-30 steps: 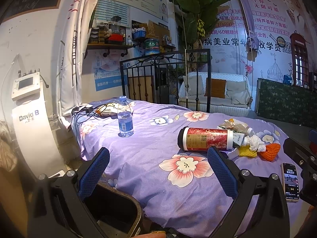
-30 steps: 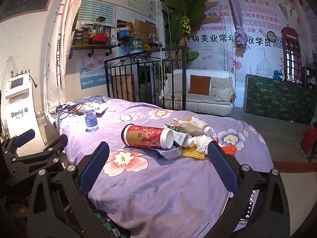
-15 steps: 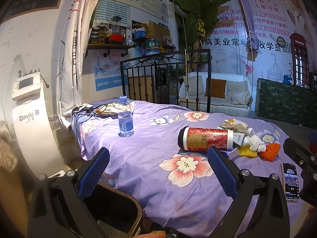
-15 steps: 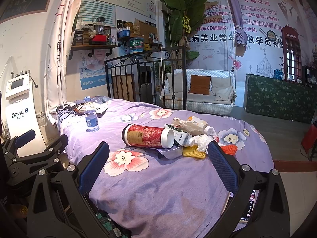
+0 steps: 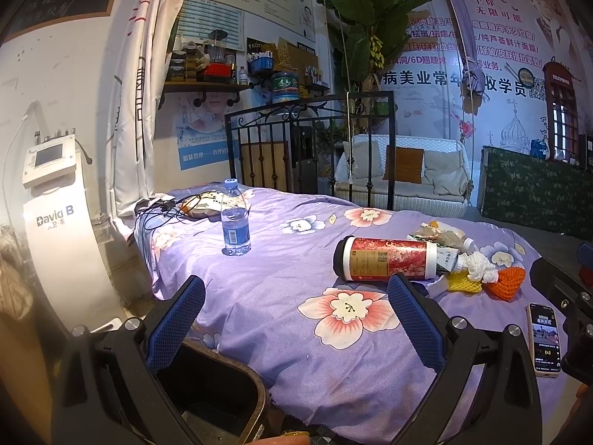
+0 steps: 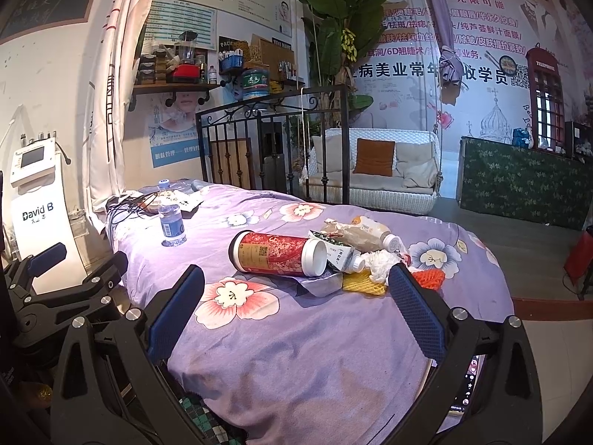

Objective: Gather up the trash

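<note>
A red canister [image 5: 385, 259] [image 6: 278, 254] lies on its side on a table draped in purple flowered cloth [image 5: 281, 296] [image 6: 296, 333]. Beside it sits a trash pile: crumpled white tissue [image 5: 480, 265] [image 6: 381, 263], yellow foam net [image 5: 461, 283] [image 6: 361, 283], orange foam net [image 5: 506, 282] [image 6: 430, 278] and a small plastic bottle [image 6: 367, 231]. A water bottle [image 5: 234, 218] [image 6: 171, 217] stands upright at the far left. My left gripper [image 5: 296, 319] is open near the table's front edge, above a dark bin [image 5: 207, 393]. My right gripper [image 6: 296, 319] is open too, short of the pile.
A phone [image 5: 543, 339] lies on the cloth at the front right. Cables and a pouch [image 5: 196, 205] rest at the far left corner. A white machine [image 5: 48, 200] stands left of the table, an iron railing [image 5: 307, 148] behind it.
The right gripper has drifted slightly to the left; the left gripper has held still. Nothing on the table has moved.
</note>
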Action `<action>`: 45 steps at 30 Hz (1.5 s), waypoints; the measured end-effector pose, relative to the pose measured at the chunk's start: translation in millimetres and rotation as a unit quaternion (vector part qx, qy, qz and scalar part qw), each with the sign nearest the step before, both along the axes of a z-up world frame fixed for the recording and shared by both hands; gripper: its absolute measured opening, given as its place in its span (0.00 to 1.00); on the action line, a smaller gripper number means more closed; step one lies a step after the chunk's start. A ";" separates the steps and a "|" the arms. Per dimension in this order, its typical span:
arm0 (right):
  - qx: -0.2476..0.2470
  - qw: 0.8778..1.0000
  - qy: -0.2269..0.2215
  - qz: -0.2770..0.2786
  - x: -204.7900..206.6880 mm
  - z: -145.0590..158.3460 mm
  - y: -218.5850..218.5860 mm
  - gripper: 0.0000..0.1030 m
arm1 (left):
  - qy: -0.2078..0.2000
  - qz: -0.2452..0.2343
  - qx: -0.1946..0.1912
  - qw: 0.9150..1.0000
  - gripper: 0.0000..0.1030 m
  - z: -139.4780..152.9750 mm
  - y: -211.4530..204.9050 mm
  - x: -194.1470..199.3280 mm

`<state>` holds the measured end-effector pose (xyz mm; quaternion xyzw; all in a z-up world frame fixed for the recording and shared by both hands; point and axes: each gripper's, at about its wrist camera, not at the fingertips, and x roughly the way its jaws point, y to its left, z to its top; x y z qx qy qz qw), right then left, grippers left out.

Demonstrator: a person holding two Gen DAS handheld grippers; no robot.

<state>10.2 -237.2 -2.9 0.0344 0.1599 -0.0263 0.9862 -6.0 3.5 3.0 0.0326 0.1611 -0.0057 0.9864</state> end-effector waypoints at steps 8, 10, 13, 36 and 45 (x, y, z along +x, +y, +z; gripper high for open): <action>0.000 1.000 0.000 0.000 0.2 -0.3 0.1 0.95 | 0.000 0.000 0.001 1.000 0.94 -0.7 -0.3 0.3; 0.001 1.000 0.000 0.000 0.1 -0.4 -0.1 0.95 | -0.001 0.000 0.000 1.000 0.94 0.0 -0.4 -0.1; 0.001 1.000 0.000 0.000 0.6 -1.0 -0.4 0.95 | 0.000 0.000 0.002 1.000 0.94 -1.0 0.0 0.4; -0.008 0.985 0.160 0.068 81.3 -48.5 -17.8 0.95 | 0.145 -0.062 0.004 0.987 0.94 -49.5 6.6 49.5; -0.020 0.952 0.257 0.167 164.6 -58.3 -15.6 0.95 | 0.220 -0.124 0.005 0.968 0.94 -66.8 5.8 84.2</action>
